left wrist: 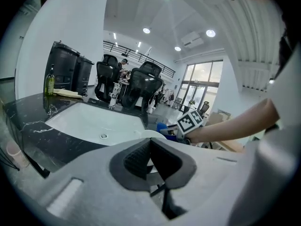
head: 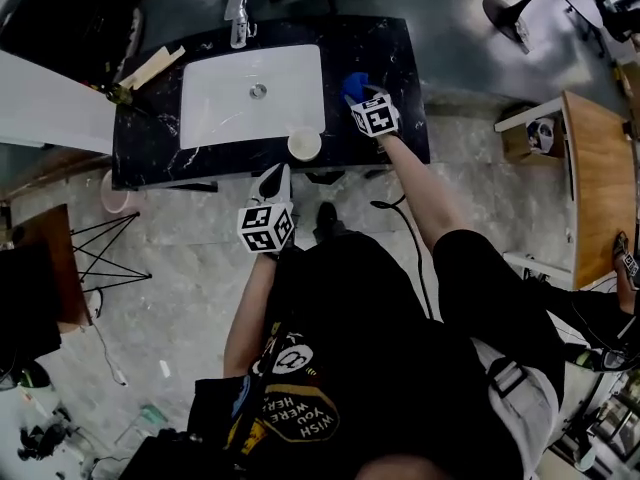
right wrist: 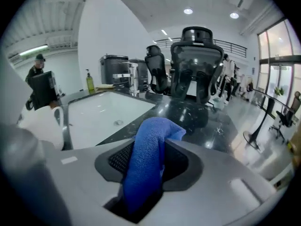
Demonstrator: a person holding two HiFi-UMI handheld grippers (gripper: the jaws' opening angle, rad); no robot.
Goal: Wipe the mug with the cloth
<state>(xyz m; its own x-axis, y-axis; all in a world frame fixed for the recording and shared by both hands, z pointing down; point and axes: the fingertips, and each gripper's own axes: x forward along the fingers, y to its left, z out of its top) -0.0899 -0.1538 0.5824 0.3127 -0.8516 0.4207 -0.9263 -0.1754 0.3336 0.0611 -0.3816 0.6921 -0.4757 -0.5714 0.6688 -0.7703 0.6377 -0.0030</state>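
We note the right gripper [right wrist: 149, 160] pinching the cloth [right wrist: 153, 131] between its pads, over the counter's [head: 400, 58] right end. Mug [head: 304, 145] stands at the counter's front edge (upright, by the sink [head: 230, 108]). Left gripper [left wrist: 150, 149] pressed together, empty, off the front edge.

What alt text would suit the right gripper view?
The right hand-held gripper clamps a blue cloth over a dark marble counter. A white sink lies ahead to the left, a white mug at the far left.
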